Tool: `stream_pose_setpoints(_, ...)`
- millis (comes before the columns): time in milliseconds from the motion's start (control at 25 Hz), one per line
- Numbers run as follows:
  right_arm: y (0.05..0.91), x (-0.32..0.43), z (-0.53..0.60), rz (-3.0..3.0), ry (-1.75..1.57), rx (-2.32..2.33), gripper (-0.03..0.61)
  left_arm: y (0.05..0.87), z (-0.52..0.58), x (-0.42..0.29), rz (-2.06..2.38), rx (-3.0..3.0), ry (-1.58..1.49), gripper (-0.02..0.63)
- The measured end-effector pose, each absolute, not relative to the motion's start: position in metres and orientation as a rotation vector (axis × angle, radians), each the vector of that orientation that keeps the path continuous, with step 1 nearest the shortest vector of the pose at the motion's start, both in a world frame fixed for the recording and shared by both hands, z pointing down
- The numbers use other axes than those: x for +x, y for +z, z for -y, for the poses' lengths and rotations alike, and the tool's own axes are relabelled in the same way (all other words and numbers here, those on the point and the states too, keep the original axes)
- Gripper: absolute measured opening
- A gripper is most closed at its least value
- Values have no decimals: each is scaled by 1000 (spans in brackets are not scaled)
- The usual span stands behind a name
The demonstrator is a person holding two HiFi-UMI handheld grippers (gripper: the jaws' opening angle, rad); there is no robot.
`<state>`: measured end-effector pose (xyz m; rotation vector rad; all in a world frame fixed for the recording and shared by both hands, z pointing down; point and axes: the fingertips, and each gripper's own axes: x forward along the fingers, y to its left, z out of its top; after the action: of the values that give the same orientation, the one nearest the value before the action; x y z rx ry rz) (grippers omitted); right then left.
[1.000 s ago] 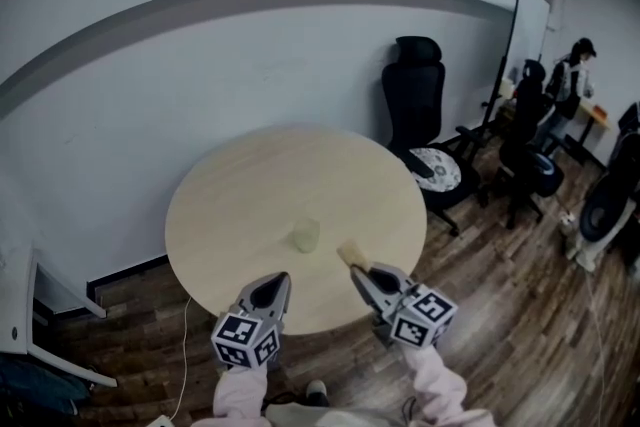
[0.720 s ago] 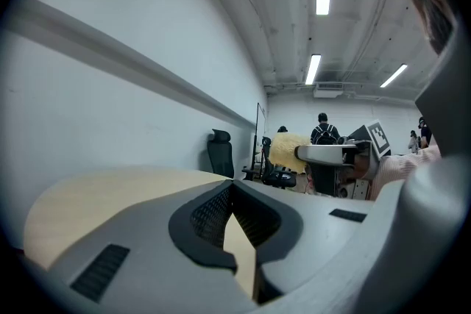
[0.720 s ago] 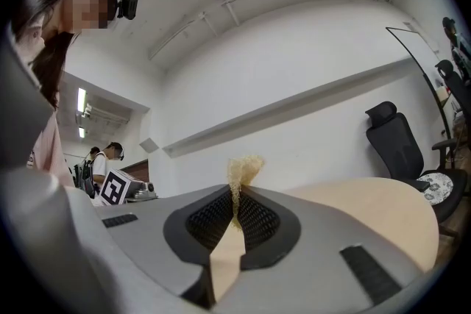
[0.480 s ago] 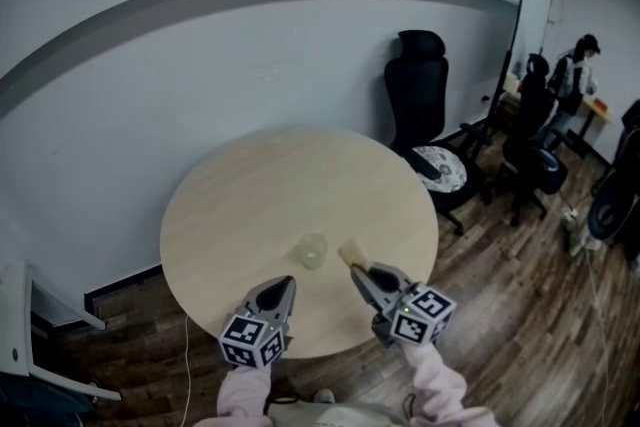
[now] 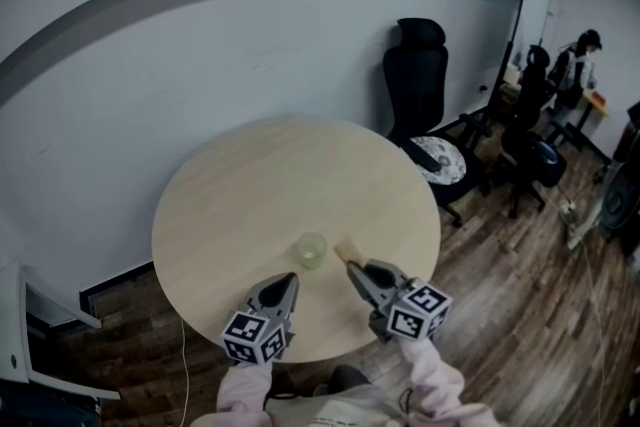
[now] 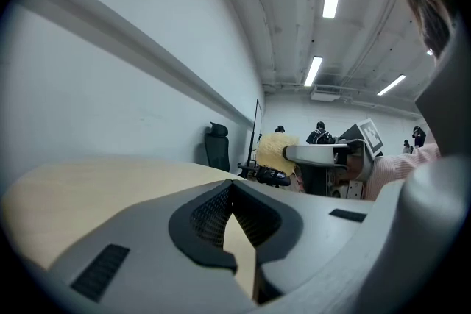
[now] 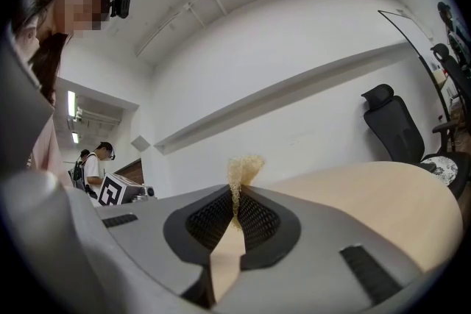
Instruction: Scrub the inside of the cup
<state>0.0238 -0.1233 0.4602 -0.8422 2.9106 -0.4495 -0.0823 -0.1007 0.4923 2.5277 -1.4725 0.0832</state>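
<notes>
**Q:** What do the two tools hold?

**A:** The left gripper (image 5: 287, 280) is clenched on nothing, its pads meeting with only tabletop beyond them. The right gripper (image 5: 353, 267) is pinching a yellow sponge (image 7: 243, 168), which sticks out past its tips.

**Q:** And the cup?

**A:** The cup (image 5: 311, 250) is pale and see-through. It stands upright on the round table (image 5: 250, 185), just ahead of both sets of jaws and between them, touched by neither.

**Q:** How should this step go?

**A:** The left jaws probably need to open and steady the cup's wall first (it looks light enough to skid). Then the sponge can go down into the mouth without knocking the rim.

**Q:** Is anything in the way?

**A:** Nothing lies between the jaws and the cup. Well beyond the jaws, past the table, there is a black office chair (image 5: 415, 90), and people (image 5: 578, 65) stand farther off.
</notes>
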Motion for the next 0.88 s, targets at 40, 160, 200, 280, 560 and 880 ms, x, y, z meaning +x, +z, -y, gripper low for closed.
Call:
stream_pose_setpoints(40, 462, 23, 126, -2916, -453, -839, 13, 495, 103, -81, 1466, 2524, 89, -5)
stream_pose_setpoints(160, 468, 18, 135, -2940, -469, -810, 13, 502, 111, -80, 1469, 2506, 100, -5)
stream_pose_setpoints(200, 470, 16, 139, -2948, -473, -799, 13, 503, 114, -81, 1475, 2500, 104, -5)
stream_pose_setpoints(280, 472, 13, 148, -2959, -483, -782, 13, 506, 121, -81, 1482, 2488, 120, -5)
stream_pose_setpoints(560, 473, 3, 177, -3030, -483, -707, 14, 523, 140, -77, 1471, 2438, 178, -5)
stream_pose_setpoints(880, 491, -5, 189, -3188, -467, -595, 14, 537, 150, -82, 1531, 2354, 190, 28)
